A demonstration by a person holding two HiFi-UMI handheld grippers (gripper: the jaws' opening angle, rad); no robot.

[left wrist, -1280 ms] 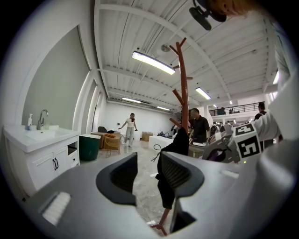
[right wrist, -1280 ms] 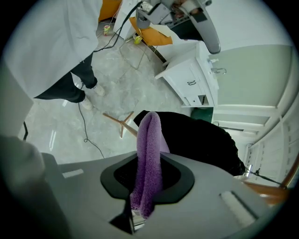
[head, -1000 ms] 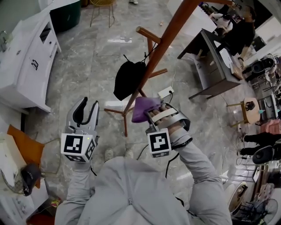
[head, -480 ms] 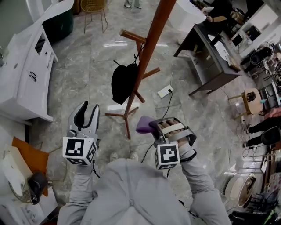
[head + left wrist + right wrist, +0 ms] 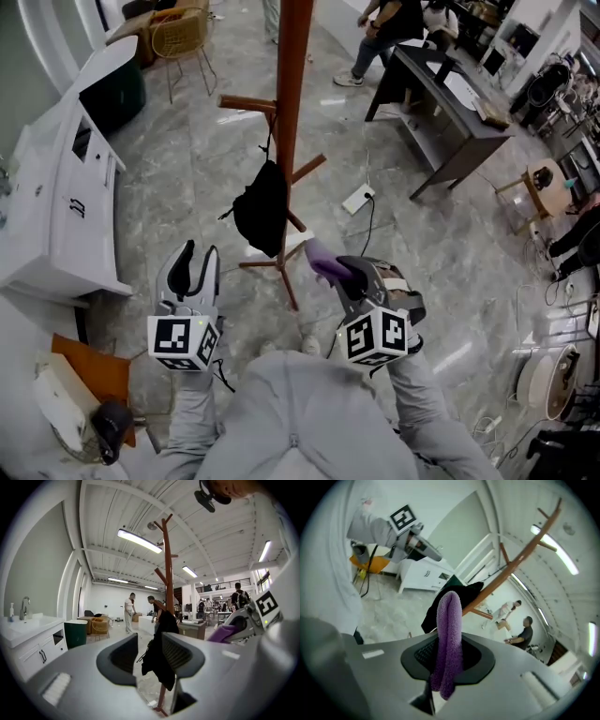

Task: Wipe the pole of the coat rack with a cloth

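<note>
Right now the right gripper (image 5: pixel 349 277) has its fingers clamped on a purple cloth (image 5: pixel 319 257), held just right of the pole (image 5: pixel 292 84) and seemingly not touching it. The left gripper (image 5: pixel 195 269) hangs to the left, fingers apart and empty. A black bag (image 5: pixel 261 214) hangs on the pole's left side. To wipe well, press the cloth's fold flat on bare wood, stroke along the pole, and steer round the bag.

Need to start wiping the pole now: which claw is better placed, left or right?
Right. The right claw is shut on the purple cloth and looks nearer the pole in the head view. The left claw is open and holds nothing.
</note>
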